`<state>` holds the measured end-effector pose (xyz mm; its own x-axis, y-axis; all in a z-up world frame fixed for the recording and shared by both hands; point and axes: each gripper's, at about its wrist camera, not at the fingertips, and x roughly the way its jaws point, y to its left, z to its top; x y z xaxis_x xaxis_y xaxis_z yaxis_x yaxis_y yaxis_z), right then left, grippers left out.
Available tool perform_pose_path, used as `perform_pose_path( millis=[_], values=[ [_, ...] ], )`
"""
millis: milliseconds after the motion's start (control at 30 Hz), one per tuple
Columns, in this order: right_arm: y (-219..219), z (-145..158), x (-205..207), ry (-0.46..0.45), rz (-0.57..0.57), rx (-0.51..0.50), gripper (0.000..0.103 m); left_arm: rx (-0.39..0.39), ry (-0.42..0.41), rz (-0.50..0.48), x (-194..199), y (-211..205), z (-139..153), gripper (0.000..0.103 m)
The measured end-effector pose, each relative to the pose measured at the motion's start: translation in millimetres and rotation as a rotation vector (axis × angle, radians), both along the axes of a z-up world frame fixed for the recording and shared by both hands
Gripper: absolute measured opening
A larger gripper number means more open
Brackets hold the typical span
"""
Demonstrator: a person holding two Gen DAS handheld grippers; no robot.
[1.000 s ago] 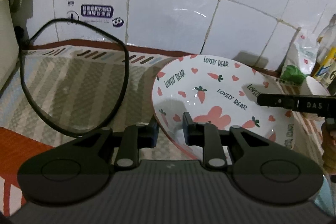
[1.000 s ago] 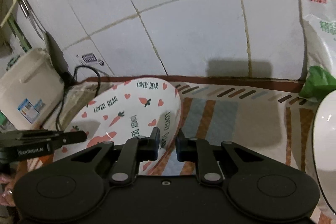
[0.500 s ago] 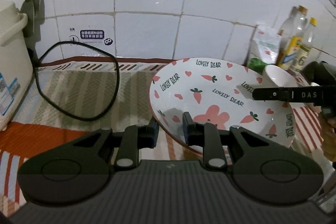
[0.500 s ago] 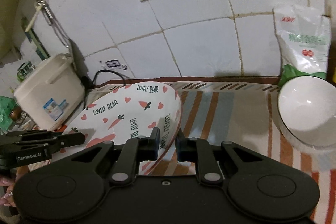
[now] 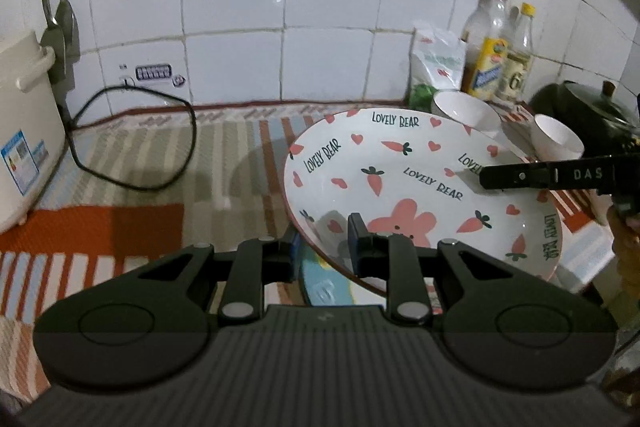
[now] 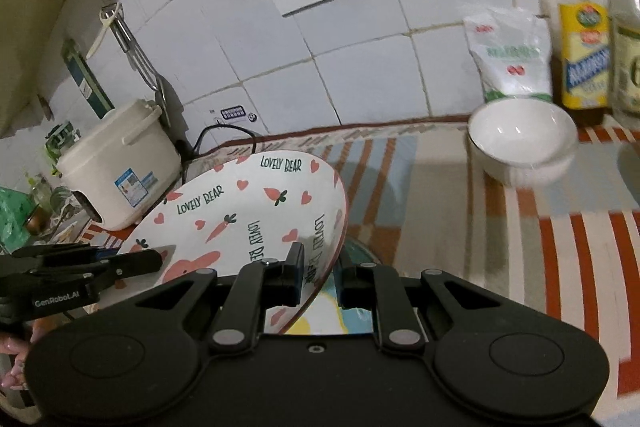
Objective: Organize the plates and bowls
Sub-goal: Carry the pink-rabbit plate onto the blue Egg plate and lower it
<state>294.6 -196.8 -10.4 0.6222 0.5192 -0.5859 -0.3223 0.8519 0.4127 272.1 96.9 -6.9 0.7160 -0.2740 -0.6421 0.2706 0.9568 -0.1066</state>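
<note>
A white plate (image 5: 400,163) (image 6: 240,203) printed with carrots, hearts and "LOVELY BEAR" hangs tilted above the striped mat, held at two opposite rims. My left gripper (image 5: 325,239) is shut on its near left rim. My right gripper (image 6: 322,267) is shut on its right rim and reaches in from the right in the left wrist view (image 5: 486,177). The left gripper (image 6: 156,259) shows at the lower left of the right wrist view. Under the held plate lies another plate (image 5: 328,287) (image 6: 340,311) with a blue and yellow pattern. Two white bowls (image 5: 464,111) (image 5: 556,139) stand behind, one of them (image 6: 520,143) near the bottles.
A cream rice cooker (image 5: 20,147) (image 6: 116,163) stands at the left with a looped black cord (image 5: 132,147). Bottles (image 5: 488,47) (image 6: 580,27) and a white bag (image 6: 512,55) line the tiled wall. A dark lidded pot (image 5: 592,115) sits at the far right.
Both grippers have drawn back from the wall and risen with the plate still between them. The bowls, bottles, pot and the patterned plate underneath have come into view.
</note>
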Motion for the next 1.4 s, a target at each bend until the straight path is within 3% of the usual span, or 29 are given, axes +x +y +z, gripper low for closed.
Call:
perform_pose_path(
  millis=[200, 400, 900, 1400],
  values=[
    [-4.4, -13.2, -18.3, -0.009, -0.004, -0.020, 0.020, -0.004, 0.019, -0.019, -12.2, -5.8, -14.5, 0.022],
    [-6.2, -23.9, -23.8, 0.039, 0.008, -0.019, 0.020, -0.017, 0.055, -0.032, -18.0, -4.9, -28.1, 0.022],
    [2.8, -31.6, -34.0, -0.021, 0.025, -0.107, 0.021, -0.055, 0.081, -0.043, -15.2, 0.4, -41.5, 0.022],
    [2.0, -45.1, -33.1, -0.045, 0.045, -0.068, 0.022, -0.017, 0.029, -0.034, -23.2, -4.1, -43.2, 0.022]
  ],
)
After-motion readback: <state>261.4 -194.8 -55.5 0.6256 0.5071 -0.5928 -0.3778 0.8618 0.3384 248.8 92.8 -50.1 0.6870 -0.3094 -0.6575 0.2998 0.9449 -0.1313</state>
